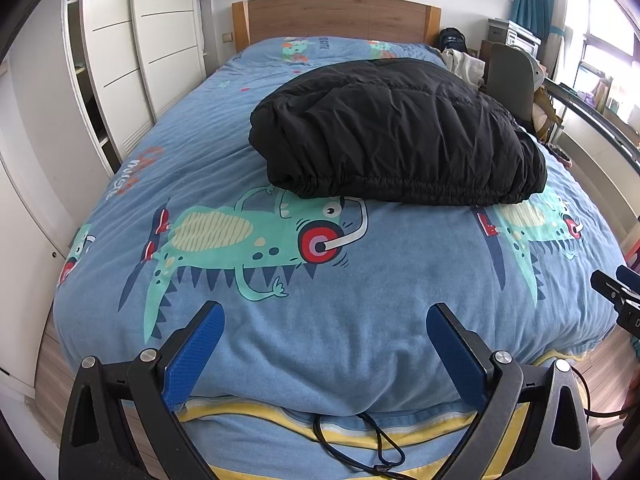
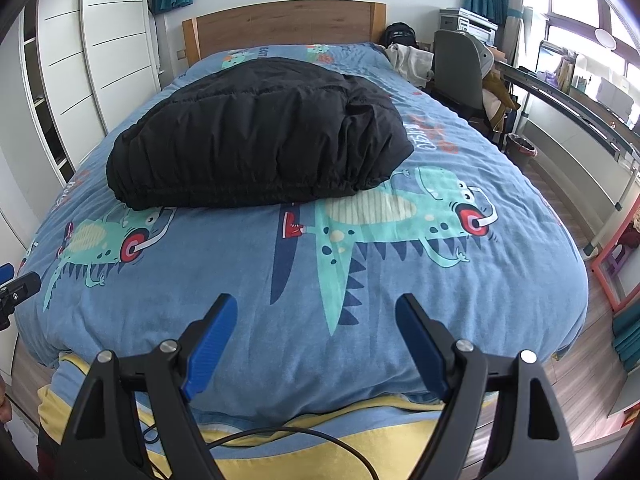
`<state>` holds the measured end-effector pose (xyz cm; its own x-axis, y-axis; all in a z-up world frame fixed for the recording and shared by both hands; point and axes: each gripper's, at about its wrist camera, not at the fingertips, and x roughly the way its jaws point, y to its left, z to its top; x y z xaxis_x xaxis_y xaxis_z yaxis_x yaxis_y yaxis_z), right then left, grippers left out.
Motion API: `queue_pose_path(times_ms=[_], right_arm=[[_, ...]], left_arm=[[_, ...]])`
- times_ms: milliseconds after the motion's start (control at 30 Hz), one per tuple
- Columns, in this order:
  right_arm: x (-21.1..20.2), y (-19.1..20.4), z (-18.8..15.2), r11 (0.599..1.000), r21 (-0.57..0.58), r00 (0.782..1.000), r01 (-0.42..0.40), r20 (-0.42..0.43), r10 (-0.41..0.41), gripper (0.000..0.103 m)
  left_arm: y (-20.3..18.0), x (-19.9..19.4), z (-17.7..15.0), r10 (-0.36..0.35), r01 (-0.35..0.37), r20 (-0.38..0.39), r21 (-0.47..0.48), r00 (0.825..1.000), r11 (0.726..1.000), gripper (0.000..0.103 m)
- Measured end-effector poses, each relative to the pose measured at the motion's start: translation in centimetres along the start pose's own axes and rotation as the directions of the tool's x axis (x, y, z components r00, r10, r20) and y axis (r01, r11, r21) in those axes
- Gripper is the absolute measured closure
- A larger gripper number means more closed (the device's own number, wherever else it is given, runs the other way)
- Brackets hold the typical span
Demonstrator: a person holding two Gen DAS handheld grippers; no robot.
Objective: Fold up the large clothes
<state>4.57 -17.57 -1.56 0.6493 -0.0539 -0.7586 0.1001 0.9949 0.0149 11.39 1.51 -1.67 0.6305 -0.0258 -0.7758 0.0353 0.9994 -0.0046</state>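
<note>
A black puffy jacket (image 1: 396,132) lies folded into a thick bundle in the middle of the bed, its gathered hem facing me. The right wrist view has the same jacket (image 2: 256,136) left of centre. My left gripper (image 1: 325,312) hovers open over the foot of the bed, well short of the jacket, with nothing between its blue pads. My right gripper (image 2: 316,304) is open too, also near the bed's foot and empty. Each gripper shows at the edge of the other's view: the right gripper (image 1: 618,292), the left gripper (image 2: 16,286).
The bed carries a blue duvet (image 1: 280,320) printed with green monsters, backed by a wooden headboard (image 1: 336,18). White wardrobes (image 1: 120,60) stand on the left. A grey chair (image 2: 456,68), a desk and a rail crowd the right side. Black cables (image 2: 280,436) hang below the grippers.
</note>
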Motion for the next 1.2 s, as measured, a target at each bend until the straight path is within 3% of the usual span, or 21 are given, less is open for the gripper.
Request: queue_pose_path(times_ms=[1200], right_arm=[[-0.17,-0.09,-0.09,1.000,0.002,1.000,0.002,0.003,-0.002,0.022]], left_arm=[[-0.12,-0.06,-0.45,-0.003,0.003,-0.007,-0.003,1.000,1.000,0.003]])
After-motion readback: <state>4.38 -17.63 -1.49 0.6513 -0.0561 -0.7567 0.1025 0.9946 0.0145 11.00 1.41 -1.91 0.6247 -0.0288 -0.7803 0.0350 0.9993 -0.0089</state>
